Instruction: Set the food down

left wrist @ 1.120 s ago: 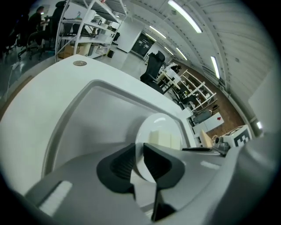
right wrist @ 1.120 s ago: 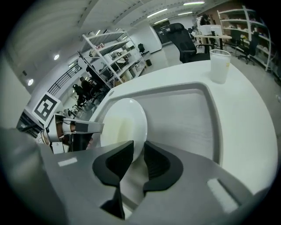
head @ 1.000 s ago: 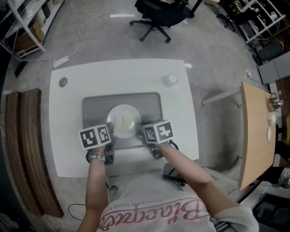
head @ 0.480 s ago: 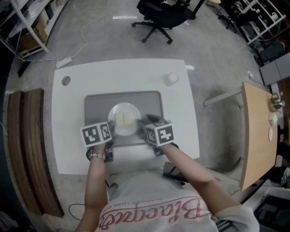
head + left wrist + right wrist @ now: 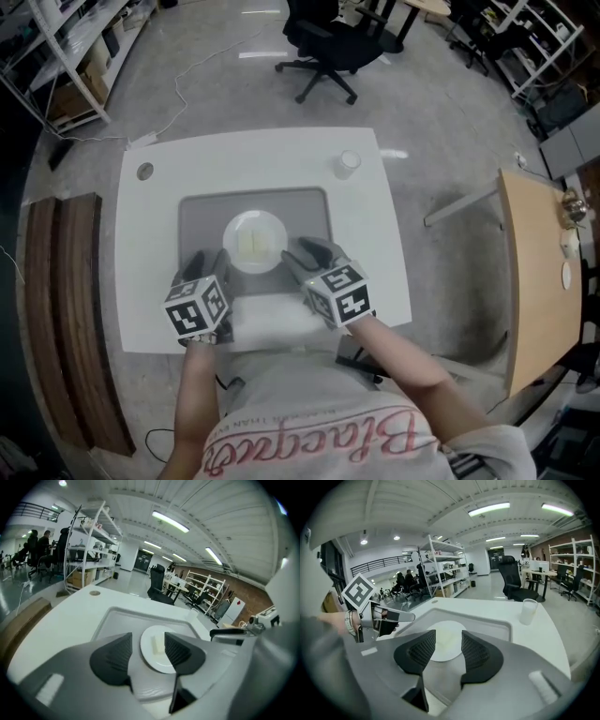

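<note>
A white plate [image 5: 273, 228] carrying pale slices of food [image 5: 251, 244] rests on the grey tray [image 5: 202, 220] on the white table [image 5: 375, 272]. My left gripper [image 5: 207, 263] hangs near the plate's left front, open, nothing between its jaws. My right gripper [image 5: 305, 255] is off the plate's right front; its jaws are closing, still apart and empty. In the left gripper view the plate [image 5: 159, 663] and food [image 5: 158, 644] show past the gripper [image 5: 147, 639]. The right gripper view shows the plate [image 5: 443, 654] beyond the gripper [image 5: 448, 639].
A translucent cup [image 5: 349, 164] stands at the table's far right, also in the right gripper view [image 5: 528, 611]. An office chair [image 5: 337, 42] is beyond the table. A wooden bench [image 5: 56, 309] lies left, a wooden table [image 5: 539, 272] right.
Both grippers have let go of the plate's rim, opened, and drawn back toward me. The plate stays on the tray.
</note>
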